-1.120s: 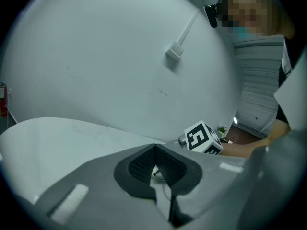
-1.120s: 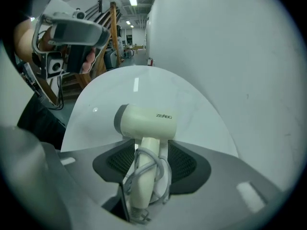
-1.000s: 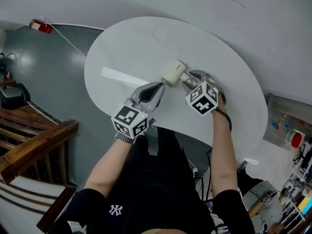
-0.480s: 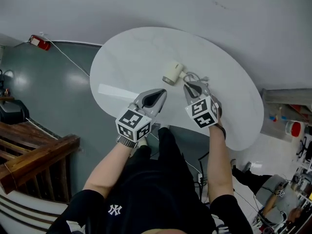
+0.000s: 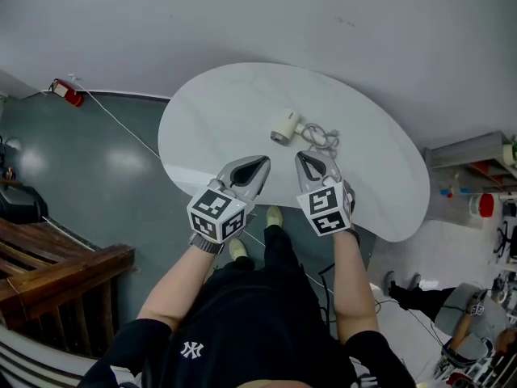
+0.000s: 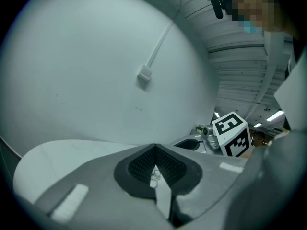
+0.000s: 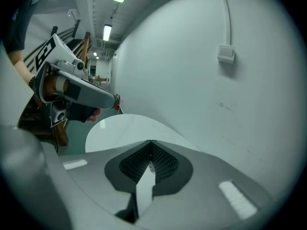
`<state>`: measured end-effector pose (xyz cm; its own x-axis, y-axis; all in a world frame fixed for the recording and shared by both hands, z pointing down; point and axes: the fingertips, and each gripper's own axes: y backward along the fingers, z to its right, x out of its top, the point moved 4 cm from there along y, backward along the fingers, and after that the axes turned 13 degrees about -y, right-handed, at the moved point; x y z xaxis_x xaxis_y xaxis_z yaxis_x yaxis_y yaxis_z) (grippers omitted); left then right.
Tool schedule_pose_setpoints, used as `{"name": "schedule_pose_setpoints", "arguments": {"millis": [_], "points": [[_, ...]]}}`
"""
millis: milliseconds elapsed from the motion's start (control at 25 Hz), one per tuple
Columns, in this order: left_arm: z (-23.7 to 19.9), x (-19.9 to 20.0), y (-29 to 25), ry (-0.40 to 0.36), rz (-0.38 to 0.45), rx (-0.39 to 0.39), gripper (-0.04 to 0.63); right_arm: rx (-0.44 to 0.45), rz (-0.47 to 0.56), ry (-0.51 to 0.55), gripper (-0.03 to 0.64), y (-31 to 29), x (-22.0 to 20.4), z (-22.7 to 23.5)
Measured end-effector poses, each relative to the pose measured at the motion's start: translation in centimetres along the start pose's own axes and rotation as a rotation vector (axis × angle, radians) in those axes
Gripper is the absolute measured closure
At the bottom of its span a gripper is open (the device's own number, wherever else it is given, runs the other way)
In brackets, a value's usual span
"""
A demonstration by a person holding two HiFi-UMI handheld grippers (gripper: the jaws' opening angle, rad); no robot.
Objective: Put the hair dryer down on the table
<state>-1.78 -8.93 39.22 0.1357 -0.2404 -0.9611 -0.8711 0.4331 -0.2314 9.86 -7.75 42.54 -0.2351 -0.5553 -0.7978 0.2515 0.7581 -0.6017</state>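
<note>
The cream hair dryer (image 5: 283, 126) lies on the white oval table (image 5: 218, 107), its cord (image 5: 322, 137) coiled just to its right. Both grippers hover above the table's near edge, apart from the dryer. My left gripper (image 5: 264, 162) is shut with nothing in it; the left gripper view shows its tips (image 6: 154, 150) meeting. The jaws of my right gripper (image 5: 300, 157) have just been closing and now stand shut and empty, as its own view shows (image 7: 150, 145). Each gripper view also catches the other gripper, the right one (image 6: 194, 143) and the left one (image 7: 108, 101).
A red object (image 5: 66, 44) with a white cable lies on the grey floor at the far left. Wooden stair rails (image 5: 65, 269) stand at the lower left, shelves (image 5: 481, 192) at the right. A wall box (image 6: 144, 74) hangs on the white wall behind the table.
Both grippers have drawn back from the hair dryer toward me and risen. The right jaws, open at the dryer's handle a second ago, have shut. The dryer stays on the table.
</note>
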Motion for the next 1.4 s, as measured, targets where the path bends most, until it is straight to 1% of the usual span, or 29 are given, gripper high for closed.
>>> {"name": "schedule_pose_setpoints", "arguments": {"millis": [200,320,400,680,920,1040,1400], "points": [[1.2,1.9,2.6,-0.026,0.025,-0.009,0.595,-0.059,0.123,-0.158,0.592,3.6,1.6,-1.4],[2.0,2.8,4.3,-0.035,0.041,-0.014,0.595,-0.062,0.186,-0.239,0.592,5.8,2.3,-2.1],[2.5,3.1,5.3,-0.036,0.049,-0.017,0.595,-0.055,0.217,-0.274,0.592,7.0,2.7,-2.8],[4.0,4.4,8.1,-0.058,0.083,-0.009,0.595,-0.008,0.312,-0.331,0.592,10.3,4.5,-5.5],[4.8,5.8,10.3,-0.077,0.117,0.009,0.595,0.007,0.384,-0.364,0.592,12.3,5.6,-7.6],[5.5,6.1,10.8,-0.083,0.127,0.006,0.595,0.011,0.407,-0.389,0.592,13.1,5.7,-8.0],[6.9,6.1,11.2,-0.094,0.134,-0.007,0.595,0.01,0.443,-0.4,0.592,14.7,5.5,-8.4]]}}
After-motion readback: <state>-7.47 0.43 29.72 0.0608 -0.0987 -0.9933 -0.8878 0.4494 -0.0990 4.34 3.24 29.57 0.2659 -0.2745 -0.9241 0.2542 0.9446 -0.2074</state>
